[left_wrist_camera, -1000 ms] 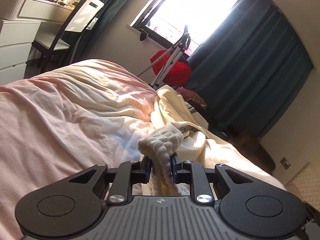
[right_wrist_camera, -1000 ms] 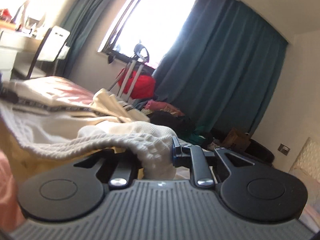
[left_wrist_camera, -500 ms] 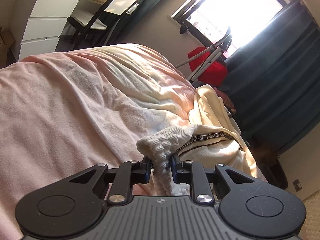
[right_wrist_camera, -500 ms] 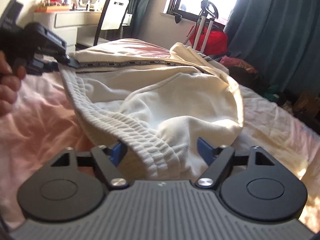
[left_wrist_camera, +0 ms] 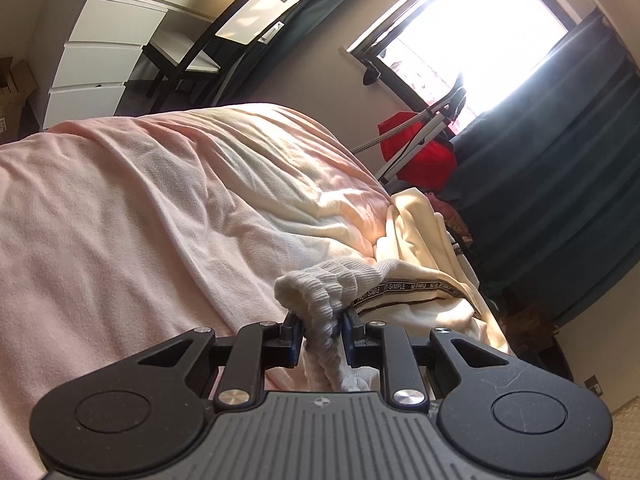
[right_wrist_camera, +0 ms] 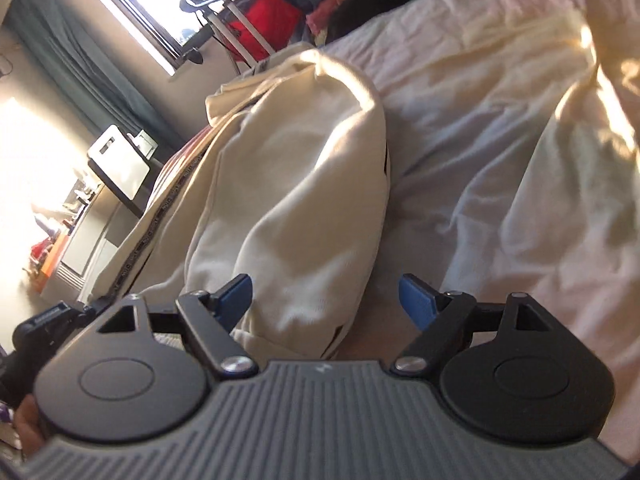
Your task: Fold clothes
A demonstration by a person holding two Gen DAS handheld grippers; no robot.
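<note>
Strong daylight through the window [left_wrist_camera: 476,36], blown out white in my left view. Sun patches and soft creased shadows across the bed [left_wrist_camera: 160,208]. Right view tilted, slightly soft, overexposed at left edge. Fisheye bends room edges; corners vignette dark.

- Left wrist view: your left gripper [left_wrist_camera: 322,330] sits bottom centre, the garment [left_wrist_camera: 416,280] running from it to the right across the bed [left_wrist_camera: 140,220].
- Drawers [left_wrist_camera: 100,68] and chair [left_wrist_camera: 224,40] fill the upper left; window [left_wrist_camera: 480,28] upper right.
- Right wrist view: garment [right_wrist_camera: 304,184] at centre, bed [right_wrist_camera: 520,128] to the right.
</note>
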